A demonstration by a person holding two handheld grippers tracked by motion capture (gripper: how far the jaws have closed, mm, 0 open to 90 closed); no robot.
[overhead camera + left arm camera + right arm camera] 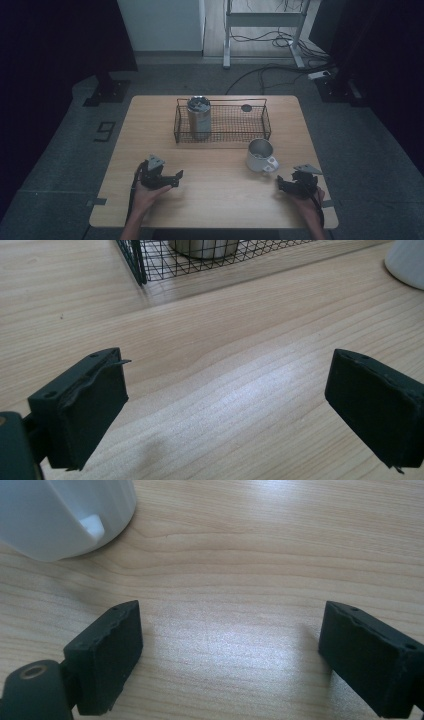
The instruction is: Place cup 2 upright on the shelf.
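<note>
While both grippers rest low over the wooden table [210, 195], nothing is held yet. At the left, the left gripper [176, 178] has its jaws spread wide, with only bare wood between them; ahead of it stands the wire basket [260, 131], and a steel tumbler [198, 117] stands upright in the basket's left part. A small dark disc [246, 107] lies in the right rear part of the basket.

Further right, the white mug [260, 155] stands upright on the table, just in front of the basket and near the right gripper [281, 184]. Its long axis is vertical, the mouth faces up, and the handle [272, 163] points toward the near right — toward that gripper. The right gripper's jaws are also wide open and empty.

I judge two risks. If one jaw pushes the handle before closing, the mug may turn or slide away. A grip on the smooth wall alone could slip — and a lift too close to the basket could knock its rim.
</note>
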